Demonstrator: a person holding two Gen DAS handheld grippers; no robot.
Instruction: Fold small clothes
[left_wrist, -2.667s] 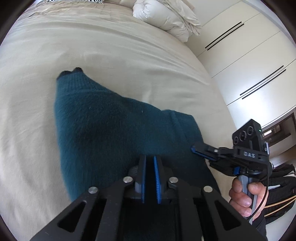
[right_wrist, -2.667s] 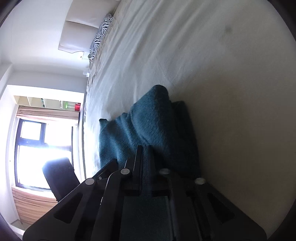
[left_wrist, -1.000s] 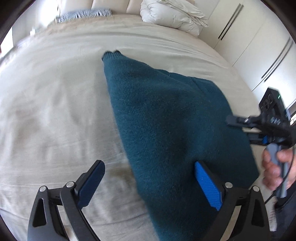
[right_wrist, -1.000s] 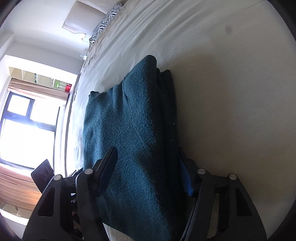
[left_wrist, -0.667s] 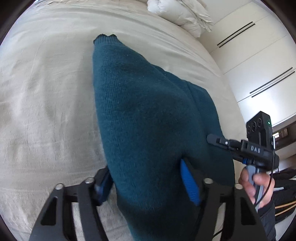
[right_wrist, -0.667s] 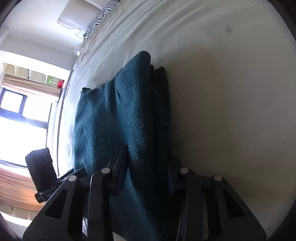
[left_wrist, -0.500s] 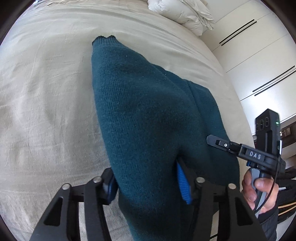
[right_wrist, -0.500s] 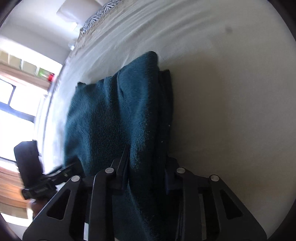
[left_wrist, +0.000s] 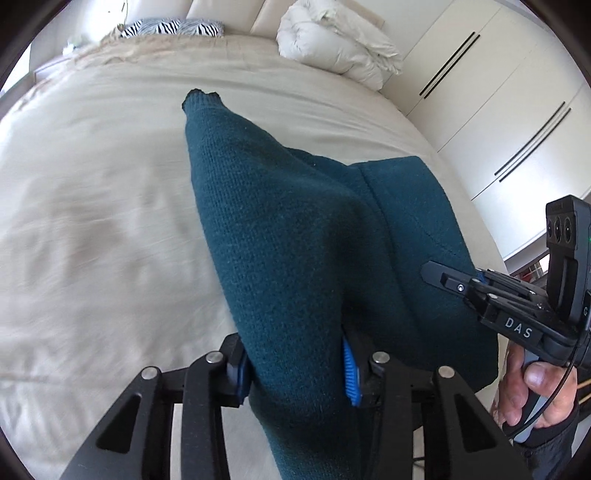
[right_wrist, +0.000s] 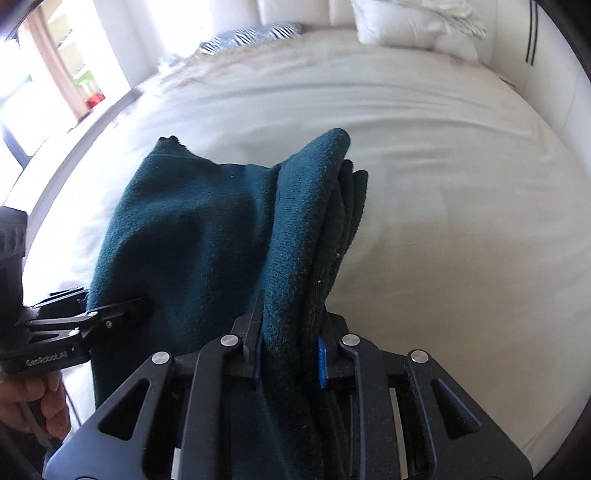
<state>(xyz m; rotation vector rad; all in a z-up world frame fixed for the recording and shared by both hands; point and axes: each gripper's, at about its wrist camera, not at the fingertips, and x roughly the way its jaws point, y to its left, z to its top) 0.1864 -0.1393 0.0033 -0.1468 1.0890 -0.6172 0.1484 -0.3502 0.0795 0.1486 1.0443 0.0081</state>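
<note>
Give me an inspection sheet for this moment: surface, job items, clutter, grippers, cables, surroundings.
Surface: beige bed sheet, wrinkled.
Job's things: teal sweater, partly folded, near end raised off the bed.
Clutter: white duvet and zebra pillow at the headboard.
Grippers: left gripper and right gripper have just been closing, each now clamped on a bunched near edge of the sweater.
Cables: thin black cable by the right hand.
Surroundings: white wardrobe doors; bright window.
</note>
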